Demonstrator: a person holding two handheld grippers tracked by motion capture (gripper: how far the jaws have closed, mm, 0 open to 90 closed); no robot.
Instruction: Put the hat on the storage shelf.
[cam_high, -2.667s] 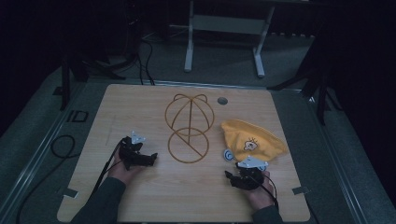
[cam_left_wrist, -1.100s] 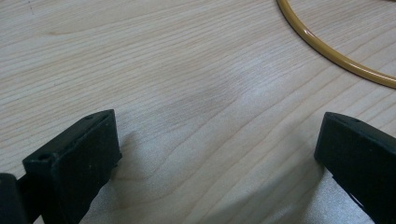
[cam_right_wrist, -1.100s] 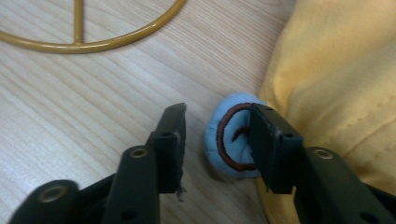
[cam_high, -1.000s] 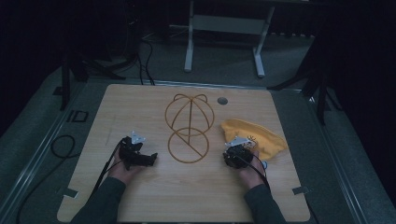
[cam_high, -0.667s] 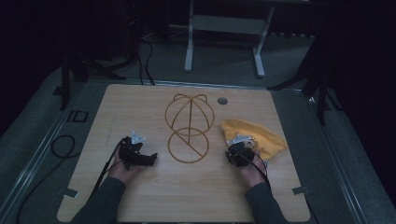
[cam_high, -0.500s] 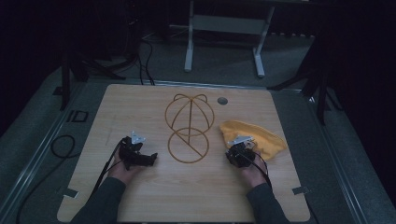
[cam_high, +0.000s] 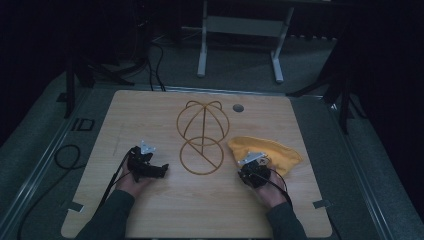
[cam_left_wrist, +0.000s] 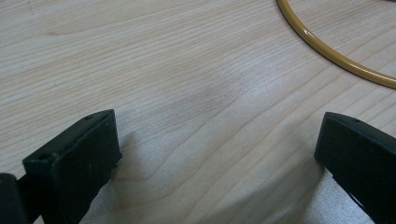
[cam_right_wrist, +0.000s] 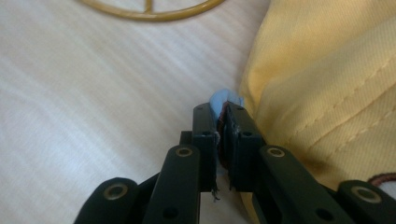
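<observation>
Pale wooden table (cam_high: 165, 215) in a dark room, a yellow wire frame (cam_high: 202, 137) lying at its centre and a yellow cloth (cam_high: 280, 150) just right of it. Left gripper (cam_left_wrist: 212, 154) rests low over bare wood left of the frame, jaws spread wide, nothing between them. Right gripper (cam_right_wrist: 219, 123) is clamped on a light-blue tab (cam_right_wrist: 224, 99) at the cloth's near-left edge.

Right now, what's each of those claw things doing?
Left gripper: open, holding nothing.
Right gripper: shut on the blue edge of the yellow cloth.
</observation>
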